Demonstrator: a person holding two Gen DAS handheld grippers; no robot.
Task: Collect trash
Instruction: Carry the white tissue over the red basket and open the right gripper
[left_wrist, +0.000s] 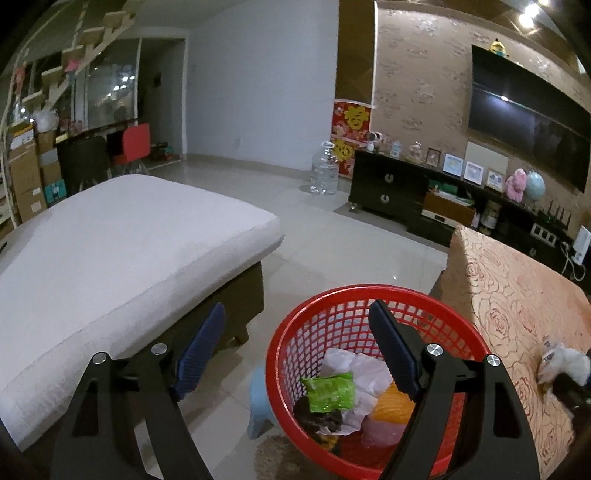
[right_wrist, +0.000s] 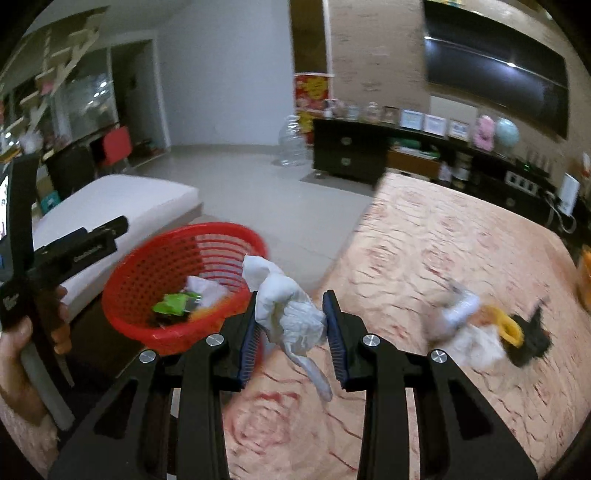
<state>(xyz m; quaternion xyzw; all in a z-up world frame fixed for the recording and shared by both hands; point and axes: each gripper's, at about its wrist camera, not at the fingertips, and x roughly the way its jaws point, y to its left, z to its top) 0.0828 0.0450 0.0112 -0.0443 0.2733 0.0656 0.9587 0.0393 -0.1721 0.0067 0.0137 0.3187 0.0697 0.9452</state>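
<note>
1. Trash: a crumpled white tissue (right_wrist: 291, 314) is pinched in the right claw (right_wrist: 291, 325), above the rose-patterned tabletop (right_wrist: 443, 251)
2. Left claw (left_wrist: 295, 354) gapes wide, holding nothing, over the red basket (left_wrist: 295, 332)
3. Pale tiled floor (left_wrist: 332, 229), white cushioned bench (left_wrist: 129, 236) beside

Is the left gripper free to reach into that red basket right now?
Probably yes: the left gripper is open and empty, right over the red basket, whose top is uncovered.

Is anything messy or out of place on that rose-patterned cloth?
Yes: a small heap of litter lies on the patterned cloth, crumpled white paper with something yellow and black, not yet in the red basket.
</note>
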